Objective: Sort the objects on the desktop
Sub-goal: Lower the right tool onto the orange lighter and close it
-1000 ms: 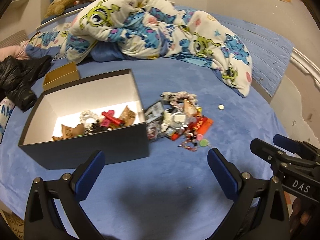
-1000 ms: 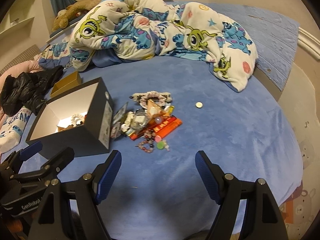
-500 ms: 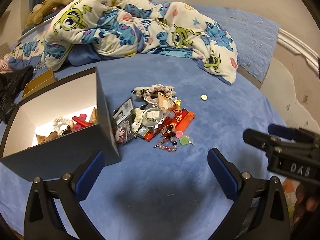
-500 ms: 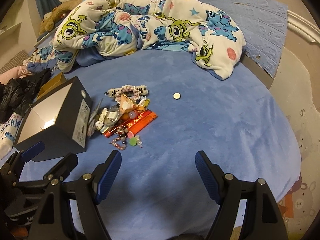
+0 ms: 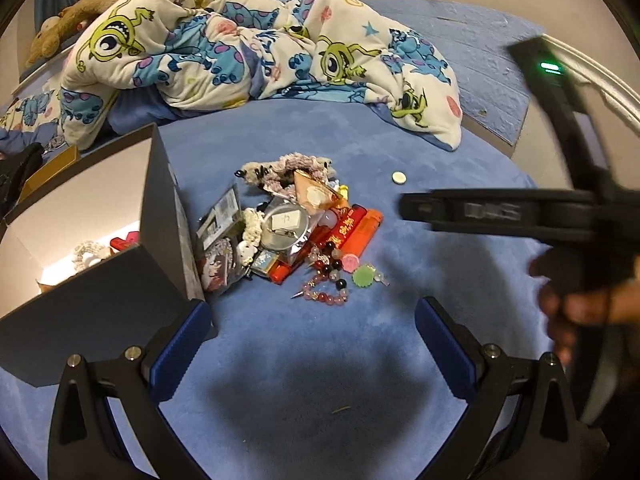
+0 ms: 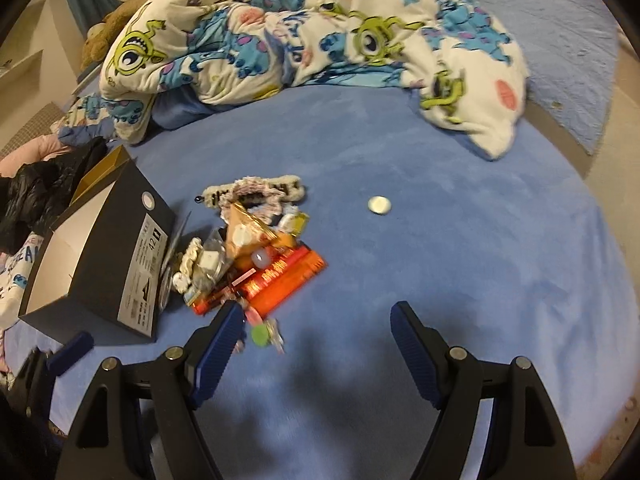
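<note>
With the left gripper (image 5: 314,322) spread wide and empty above the blue bed (image 5: 320,360), the pile (image 5: 296,236) lies straight ahead, touching the box (image 5: 160,216); bracelet (image 5: 324,294) nearest, coin (image 5: 399,177) off alone. Right view: right gripper (image 6: 316,338) also wide, empty, its left finger over the pile's near edge. Likely step: pick one item. Suggest taking an outlier first, bracelet or green charm (image 6: 260,335), coming straight down, closing slowly so neighbours aren't dragged.
</note>
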Action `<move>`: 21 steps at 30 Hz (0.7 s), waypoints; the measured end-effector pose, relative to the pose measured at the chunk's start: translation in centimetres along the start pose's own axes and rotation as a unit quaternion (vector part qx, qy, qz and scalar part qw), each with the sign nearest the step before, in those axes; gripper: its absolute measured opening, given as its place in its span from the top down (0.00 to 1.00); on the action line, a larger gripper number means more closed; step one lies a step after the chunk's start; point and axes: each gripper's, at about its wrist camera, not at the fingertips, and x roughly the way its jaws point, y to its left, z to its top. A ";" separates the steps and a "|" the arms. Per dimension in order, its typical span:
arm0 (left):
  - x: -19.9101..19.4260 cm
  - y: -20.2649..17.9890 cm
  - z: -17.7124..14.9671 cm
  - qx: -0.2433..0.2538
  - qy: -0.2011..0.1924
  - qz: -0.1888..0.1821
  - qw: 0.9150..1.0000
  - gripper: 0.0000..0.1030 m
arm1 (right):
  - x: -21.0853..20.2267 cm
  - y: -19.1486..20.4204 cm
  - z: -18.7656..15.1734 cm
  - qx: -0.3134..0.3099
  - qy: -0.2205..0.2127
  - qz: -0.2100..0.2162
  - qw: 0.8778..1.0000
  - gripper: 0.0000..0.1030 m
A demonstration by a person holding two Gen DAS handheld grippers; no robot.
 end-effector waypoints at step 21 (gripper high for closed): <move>2.3 2.3 -2.3 -0.042 0.015 -0.030 0.999 0.00 | 10.0 2.5 -0.3 -0.020 0.022 -0.040 0.999 0.22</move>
